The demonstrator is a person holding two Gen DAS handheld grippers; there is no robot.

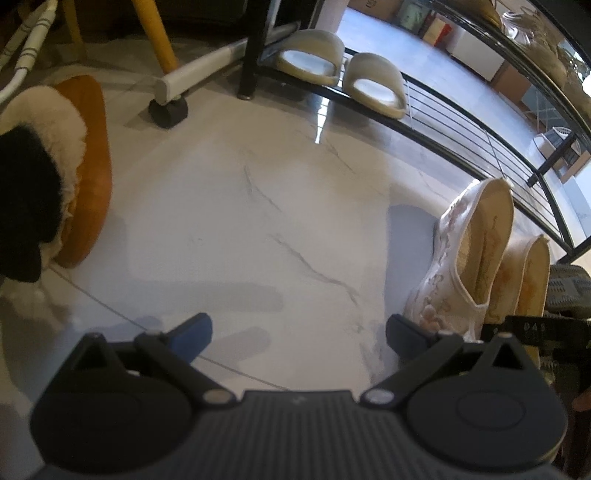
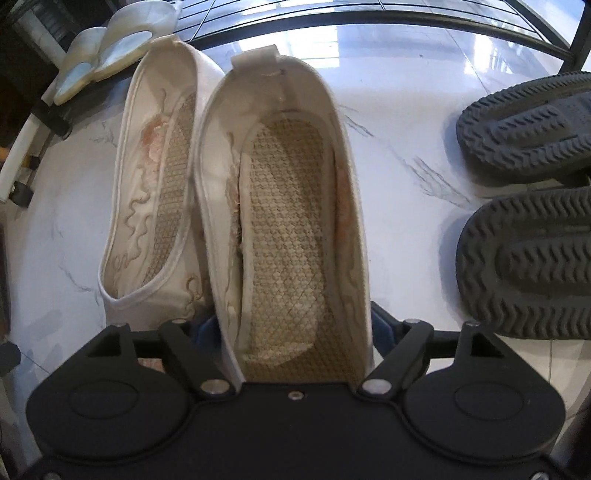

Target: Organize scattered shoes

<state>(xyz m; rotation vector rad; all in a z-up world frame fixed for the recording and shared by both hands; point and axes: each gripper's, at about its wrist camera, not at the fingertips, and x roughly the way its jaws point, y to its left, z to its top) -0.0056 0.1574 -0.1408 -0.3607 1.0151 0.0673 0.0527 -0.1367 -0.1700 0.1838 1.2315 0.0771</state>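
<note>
My right gripper [image 2: 291, 328] is shut on the toe end of a white embroidered flat shoe [image 2: 288, 206], one finger on each side. Its twin [image 2: 155, 184] lies against it on the left, on the marble floor. The pair also shows in the left wrist view [image 1: 476, 254] at the right, in front of the black shoe rack [image 1: 461, 122]. My left gripper [image 1: 299, 332] is open and empty above bare floor. A pair of cream slides [image 1: 340, 74] sits on the rack's low shelf. A furry orange slipper [image 1: 74, 166] is at the far left.
Two dark grey slippers [image 2: 528, 206] lie sole-up at the right of the held shoe. A wheeled stand leg with a caster [image 1: 168, 110] and a yellow chair leg [image 1: 155, 33] stand beyond the left gripper. Boxes stand behind the rack.
</note>
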